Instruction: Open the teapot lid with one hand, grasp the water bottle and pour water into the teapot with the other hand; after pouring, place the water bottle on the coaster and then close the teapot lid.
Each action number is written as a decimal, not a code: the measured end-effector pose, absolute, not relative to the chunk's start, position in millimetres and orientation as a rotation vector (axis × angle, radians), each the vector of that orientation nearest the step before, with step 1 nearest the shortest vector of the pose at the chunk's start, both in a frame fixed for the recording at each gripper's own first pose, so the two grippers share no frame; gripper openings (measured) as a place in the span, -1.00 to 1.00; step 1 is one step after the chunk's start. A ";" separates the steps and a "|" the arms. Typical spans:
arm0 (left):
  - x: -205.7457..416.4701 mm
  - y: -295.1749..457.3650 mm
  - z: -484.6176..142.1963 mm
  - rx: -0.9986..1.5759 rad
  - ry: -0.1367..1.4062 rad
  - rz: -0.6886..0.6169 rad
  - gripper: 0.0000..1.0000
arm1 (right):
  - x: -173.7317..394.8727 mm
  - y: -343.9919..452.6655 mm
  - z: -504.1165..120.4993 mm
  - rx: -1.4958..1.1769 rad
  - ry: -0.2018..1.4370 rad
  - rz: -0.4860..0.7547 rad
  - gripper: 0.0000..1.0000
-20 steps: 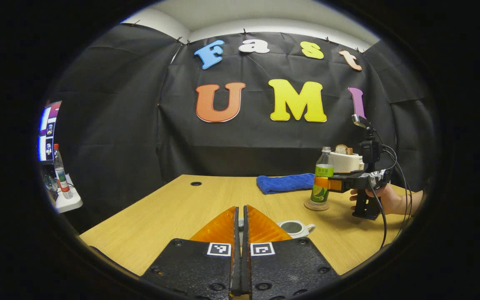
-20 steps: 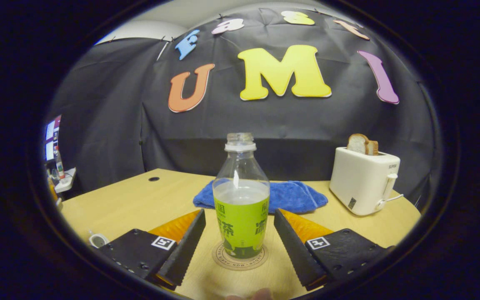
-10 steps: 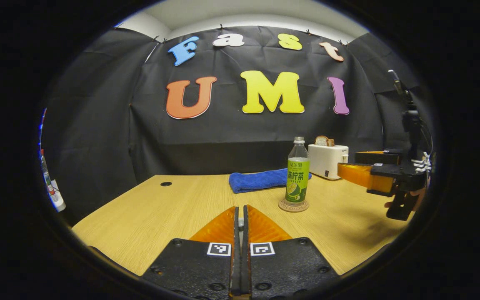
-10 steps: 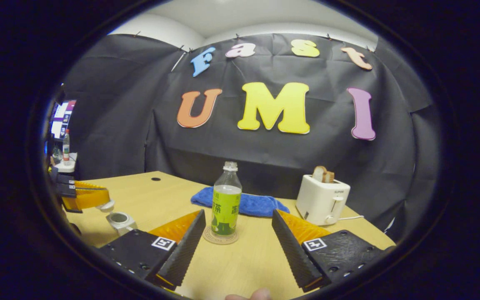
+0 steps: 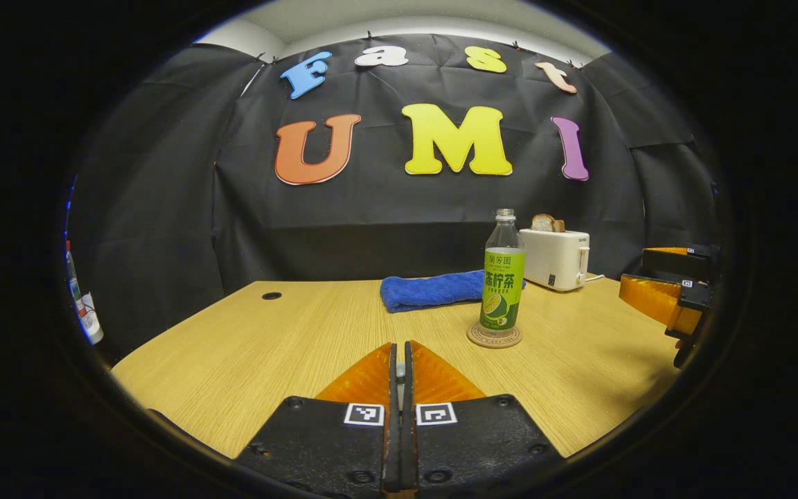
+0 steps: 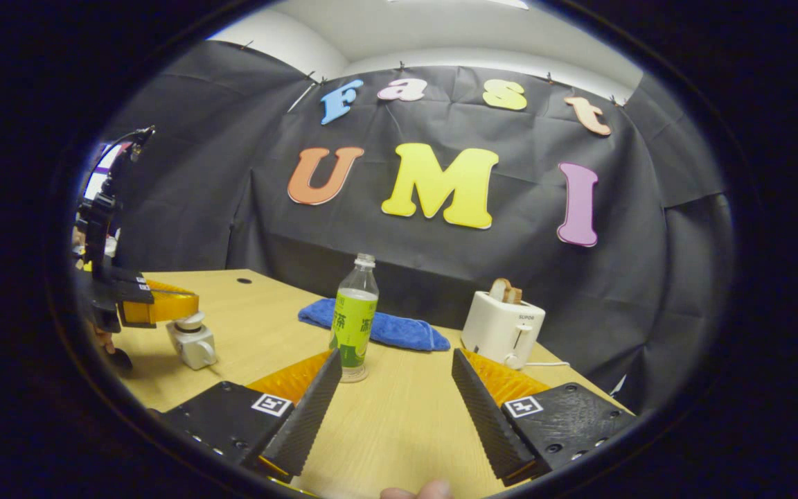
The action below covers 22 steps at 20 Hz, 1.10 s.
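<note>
Right gripper (image 6: 393, 388) hangs released, jaws wide, well back from the water bottle (image 6: 353, 320) standing on its coaster (image 5: 494, 337). Left gripper (image 6: 184, 305) is clenched on the lid (image 6: 191, 321), poised just above the teapot (image 6: 192, 344). A crooked descent could, I judge, chip the rim or tip the pot.

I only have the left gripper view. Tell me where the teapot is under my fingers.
Observer: In the right gripper view, the teapot stands on the table directly below the left gripper.
Operator: Report the lid.
Observer: The lid is at the teapot's mouth, its knob pinched by that gripper; I cannot tell if it is seated.
Operator: Check the right gripper.
Observer: The right gripper is open, with nothing between its fingers.
</note>
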State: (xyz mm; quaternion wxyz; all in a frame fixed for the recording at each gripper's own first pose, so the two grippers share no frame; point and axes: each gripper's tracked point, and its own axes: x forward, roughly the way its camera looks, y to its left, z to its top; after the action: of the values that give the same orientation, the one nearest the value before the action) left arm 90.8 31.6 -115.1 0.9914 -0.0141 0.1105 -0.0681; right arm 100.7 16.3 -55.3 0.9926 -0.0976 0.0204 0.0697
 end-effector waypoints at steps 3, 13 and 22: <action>90.1 32.7 -114.6 -0.032 0.216 -0.136 -0.94 | 99.9 16.9 -57.4 -0.187 0.042 0.144 0.90; 89.3 30.7 -127.9 -0.011 0.258 -0.113 -0.92 | 94.4 17.1 -56.8 -0.164 0.039 0.143 0.91; 83.7 50.4 -102.4 -0.011 0.210 0.004 0.88 | 82.0 -6.6 -70.8 -0.043 0.091 0.070 0.91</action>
State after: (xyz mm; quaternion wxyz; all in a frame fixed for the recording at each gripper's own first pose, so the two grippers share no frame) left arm 83.7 50.4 -102.4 0.9945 -0.0054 0.1049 0.0019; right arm 82.0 -6.6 -70.8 0.9981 -0.0215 0.0454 0.0348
